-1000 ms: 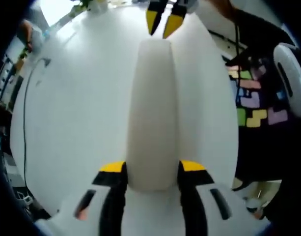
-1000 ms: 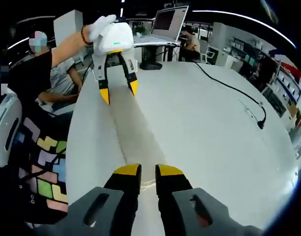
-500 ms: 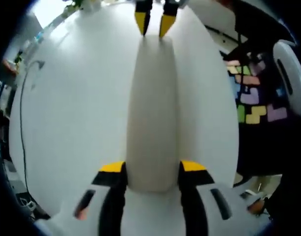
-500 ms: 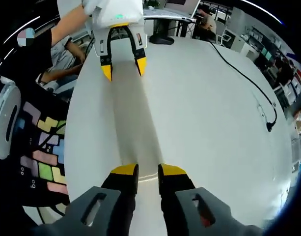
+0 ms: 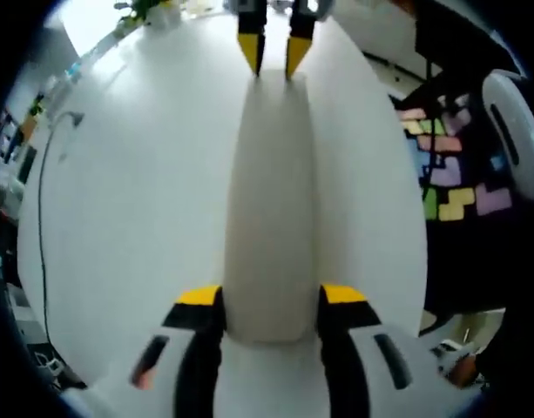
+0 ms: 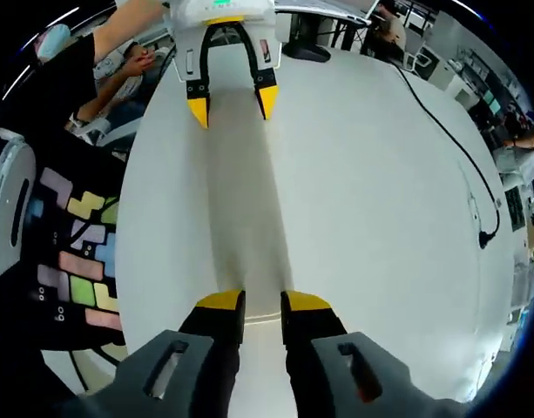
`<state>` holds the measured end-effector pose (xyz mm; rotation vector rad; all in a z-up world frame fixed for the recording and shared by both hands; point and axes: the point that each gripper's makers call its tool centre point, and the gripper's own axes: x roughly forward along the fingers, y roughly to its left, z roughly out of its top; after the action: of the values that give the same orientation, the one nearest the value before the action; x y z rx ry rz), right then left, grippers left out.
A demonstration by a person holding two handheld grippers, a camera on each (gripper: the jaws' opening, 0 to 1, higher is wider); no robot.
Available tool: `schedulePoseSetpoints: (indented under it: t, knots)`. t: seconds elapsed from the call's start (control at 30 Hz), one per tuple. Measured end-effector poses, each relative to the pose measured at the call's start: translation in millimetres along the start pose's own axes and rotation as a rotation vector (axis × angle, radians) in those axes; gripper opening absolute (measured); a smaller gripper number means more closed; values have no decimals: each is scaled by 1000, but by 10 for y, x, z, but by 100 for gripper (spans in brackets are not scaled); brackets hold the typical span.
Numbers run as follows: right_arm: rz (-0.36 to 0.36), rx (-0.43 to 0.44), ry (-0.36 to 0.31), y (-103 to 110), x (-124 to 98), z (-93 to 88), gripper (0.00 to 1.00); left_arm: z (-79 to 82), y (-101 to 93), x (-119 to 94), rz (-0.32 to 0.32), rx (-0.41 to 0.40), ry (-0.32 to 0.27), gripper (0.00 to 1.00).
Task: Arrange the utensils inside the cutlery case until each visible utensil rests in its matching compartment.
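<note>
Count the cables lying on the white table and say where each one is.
1. A dark cable runs across the table on the far side from the long white case, ending in a plug near the edge. Others may lie outside the pictures.

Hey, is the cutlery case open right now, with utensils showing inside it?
No, the long white cutlery case is closed and smooth on top, held at its ends by the left gripper and the right gripper.
</note>
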<state>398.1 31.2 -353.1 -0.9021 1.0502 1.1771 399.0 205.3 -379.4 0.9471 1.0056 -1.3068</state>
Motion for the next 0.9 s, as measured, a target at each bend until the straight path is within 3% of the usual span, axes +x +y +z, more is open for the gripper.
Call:
schedulePoseSetpoints:
  t: [0.2,0.4,0.6,0.7,0.77,0.9]
  knots:
    - [-2,-20,70,-19,-2,19,17,-4,11,-10,4,3,-9,45]
    - [4,-33,131,-22,7,39,17,-35,35,-51,20,-22,-67,45]
    - [7,-46,156,-16,12,42,17,-156,43,-340,66,-19,-77,42]
    - [13,-47,154,-17,12,44,17,-152,40,-488,84,-18,-81,36]
    - [13,-43,153,-15,14,40,17,-121,71,-543,113,-29,-81,22]
    - [16,-41,149,-17,15,29,17,-68,28,-501,94,-40,-47,20]
